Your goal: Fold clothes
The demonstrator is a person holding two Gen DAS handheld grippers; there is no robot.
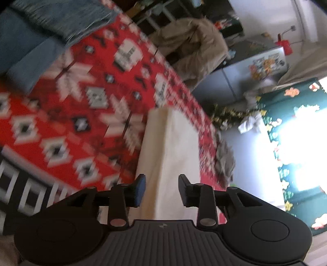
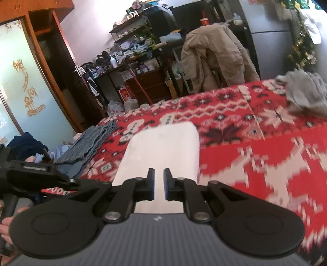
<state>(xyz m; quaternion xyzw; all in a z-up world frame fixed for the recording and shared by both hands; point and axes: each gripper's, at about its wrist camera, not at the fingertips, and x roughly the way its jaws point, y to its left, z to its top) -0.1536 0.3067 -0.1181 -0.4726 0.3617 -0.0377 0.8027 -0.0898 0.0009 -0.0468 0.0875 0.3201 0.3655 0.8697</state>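
A white folded cloth (image 1: 171,147) lies as a long narrow strip on a red patterned blanket (image 1: 85,106). My left gripper (image 1: 161,189) is open, its fingers straddling the near end of the strip, a little above it. In the right wrist view the same white cloth (image 2: 163,147) runs away from me over the red blanket (image 2: 255,155). My right gripper (image 2: 159,183) is over its near end with a narrow gap between the jaws; the white cloth shows through the gap, nothing is gripped. The left gripper's body (image 2: 34,171) shows at the left edge.
Folded blue-grey knitwear (image 1: 61,18) lies at the blanket's far side, also in the right wrist view (image 2: 90,143). A crumpled grey garment (image 2: 306,96) lies at the blanket's far right. A beige coat hangs over a chair (image 2: 214,55). Cluttered shelves and a refrigerator (image 2: 269,34) stand behind.
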